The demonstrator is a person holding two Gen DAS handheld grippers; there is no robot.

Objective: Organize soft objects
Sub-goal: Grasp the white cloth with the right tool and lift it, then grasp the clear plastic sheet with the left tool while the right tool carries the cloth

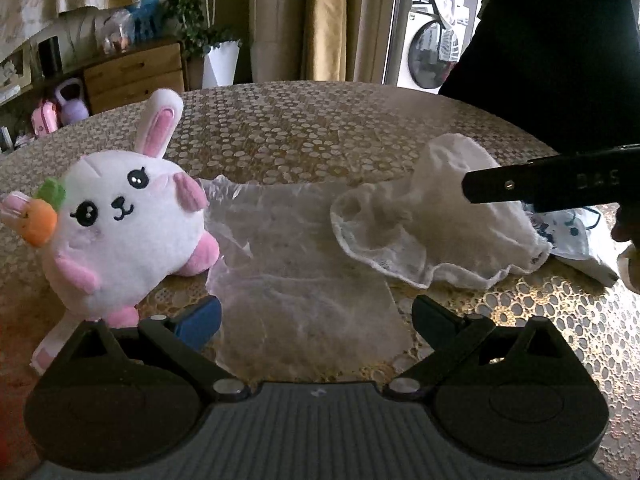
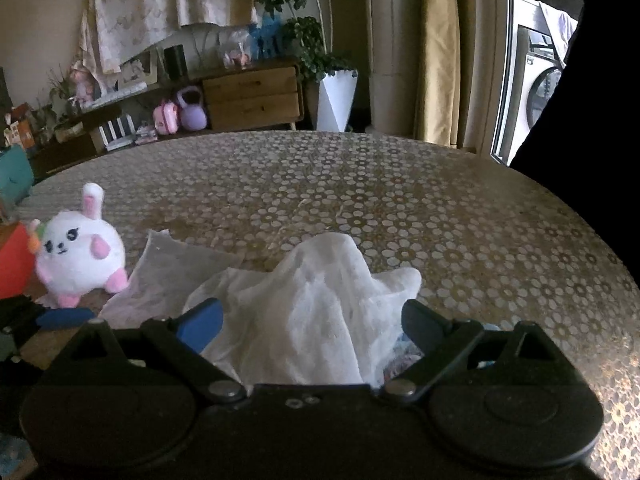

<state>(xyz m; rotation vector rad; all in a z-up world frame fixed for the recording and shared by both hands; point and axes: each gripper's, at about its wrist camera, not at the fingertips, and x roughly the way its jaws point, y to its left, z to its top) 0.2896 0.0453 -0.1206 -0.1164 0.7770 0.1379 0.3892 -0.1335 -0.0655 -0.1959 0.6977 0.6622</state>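
A white plush bunny (image 1: 116, 232) with pink ears and an orange carrot sits on the table at the left; it also shows in the right wrist view (image 2: 80, 260). A clear plastic bag (image 1: 304, 280) lies flat beside it and shows in the right wrist view (image 2: 168, 276). A white lace mesh pouch (image 1: 432, 224) lies bunched at the right. My left gripper (image 1: 316, 316) is open above the bag's near edge. My right gripper (image 2: 312, 316) is open, with the mesh pouch (image 2: 320, 304) heaped between its fingers. The right gripper's black finger (image 1: 540, 186) shows over the pouch.
The round table (image 2: 400, 192) has a lace-patterned cover. A patterned white cloth (image 1: 576, 240) lies behind the pouch at the right. A red object (image 2: 14, 260) stands at the table's left edge. A wooden cabinet (image 2: 252, 96), planter and washing machine stand beyond.
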